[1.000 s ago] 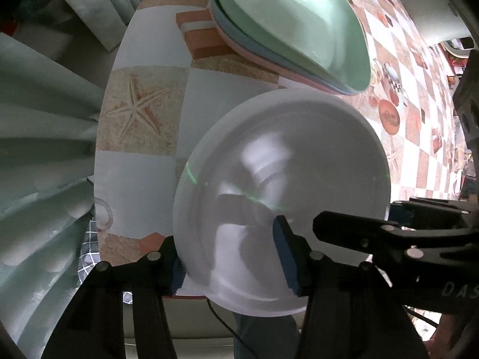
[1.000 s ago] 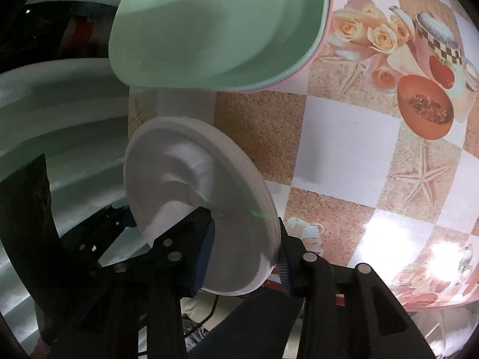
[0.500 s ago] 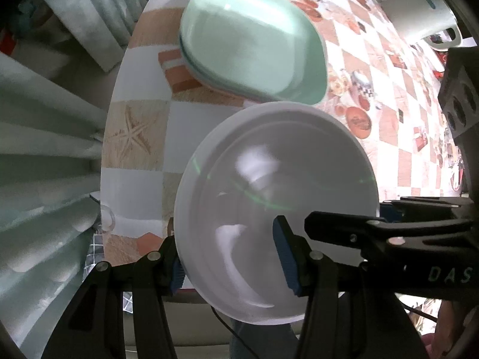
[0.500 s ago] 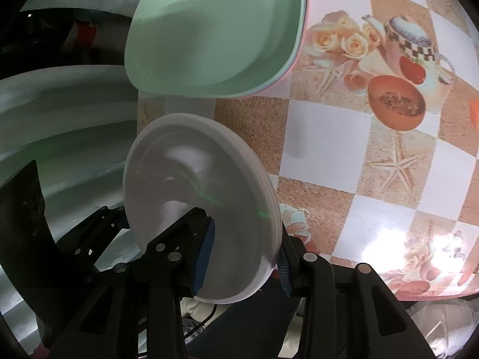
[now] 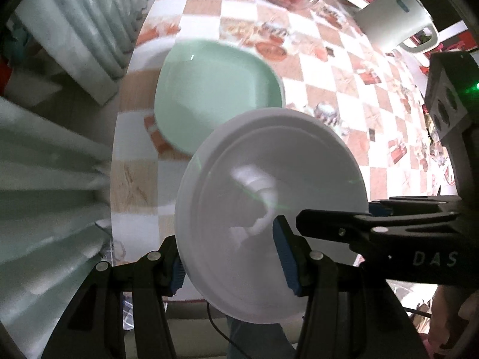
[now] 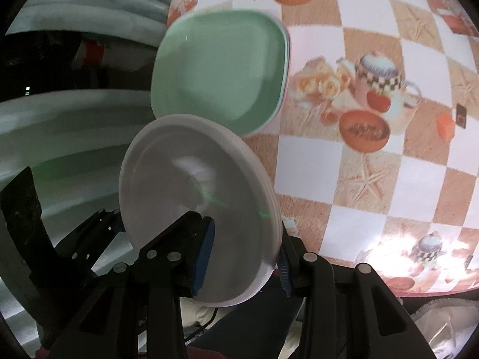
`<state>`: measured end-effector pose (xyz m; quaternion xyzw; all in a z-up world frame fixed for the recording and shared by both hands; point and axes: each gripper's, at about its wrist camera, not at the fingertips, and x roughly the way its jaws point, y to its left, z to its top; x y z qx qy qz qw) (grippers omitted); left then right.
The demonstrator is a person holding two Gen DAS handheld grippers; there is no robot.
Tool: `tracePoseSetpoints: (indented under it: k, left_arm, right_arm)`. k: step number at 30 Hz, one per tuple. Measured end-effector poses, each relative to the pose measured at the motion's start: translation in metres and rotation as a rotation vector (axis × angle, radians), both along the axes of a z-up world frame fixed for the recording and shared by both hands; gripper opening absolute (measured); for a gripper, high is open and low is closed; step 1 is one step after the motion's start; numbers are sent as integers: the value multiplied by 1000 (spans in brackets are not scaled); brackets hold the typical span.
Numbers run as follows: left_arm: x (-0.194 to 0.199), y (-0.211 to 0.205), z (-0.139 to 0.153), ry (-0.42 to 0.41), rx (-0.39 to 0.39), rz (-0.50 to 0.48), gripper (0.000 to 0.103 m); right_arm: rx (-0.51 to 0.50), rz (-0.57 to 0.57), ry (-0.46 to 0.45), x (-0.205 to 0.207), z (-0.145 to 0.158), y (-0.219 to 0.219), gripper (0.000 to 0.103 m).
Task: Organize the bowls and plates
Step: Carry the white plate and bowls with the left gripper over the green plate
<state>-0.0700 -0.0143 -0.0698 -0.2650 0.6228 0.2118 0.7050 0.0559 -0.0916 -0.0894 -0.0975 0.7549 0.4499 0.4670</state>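
Both grippers hold one stack of round white plates (image 5: pixel 269 197) by opposite rims, lifted above the table's near edge. My left gripper (image 5: pixel 233 266) is shut on its near rim. My right gripper (image 6: pixel 242 257) is shut on the other rim; the stack shows tilted in the right wrist view (image 6: pixel 191 197). A stack of square plates with a mint-green one on top (image 5: pixel 215 95) lies on the table beyond the white stack, also in the right wrist view (image 6: pixel 221 65). The right gripper's black body (image 5: pixel 389 227) crosses the left wrist view.
The table wears a checkered cloth (image 6: pixel 374 155) printed with teapots and starfish. A white kettle (image 5: pixel 392 21) stands at the far right. Pale curtains (image 5: pixel 45 179) hang along the left table edge. The near table edge (image 6: pixel 404 290) is close below.
Both grippers have risen and pulled back with the white plates, so the green stack now looks smaller and farther off. The grips have not changed.
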Motion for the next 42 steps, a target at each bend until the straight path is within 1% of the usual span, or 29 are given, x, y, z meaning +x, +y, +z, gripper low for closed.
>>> tracePoseSetpoints:
  k: [5,6,12,16,20,25,27,32,35,37,42]
  left_arm:
    - [16,6,14,-19,35,-20,56]
    - [20,8,16,-23,43,-22,56]
    - [33,26,21,-39,57,-6,56]
    - [41,40,22,-32,81,0,56]
    - [49,54,21,-28,89,10,55]
    - [57,64,14,-18,104,-3,55]
    - [59,68,9,-15,101,-6,55]
    - [57,72,-1,-9,86,11,54]
    - [56,72,-8,9,95,15,54]
    - [56,75,-12,21,98,16,54]
    - [54,81,-20,28,93,26,54]
  right_arm:
    - [16,-30,-6,17,11,-2,42]
    - [18,-37,-6,27,13,2,42]
    - [38,-52,-26,45,25,19,42]
    - [54,-50,-39,49,31,29,42]
    - [55,-61,-52,53,28,42,42]
    - [40,-56,-77,60,21,58,42]
    - [33,-57,-85,58,16,71,42]
    - [21,-16,-158,52,12,83,42]
    - [18,14,-211,47,11,89,42]
    - [13,23,-223,43,6,96,42]
    - [6,21,-213,42,-4,105,42]
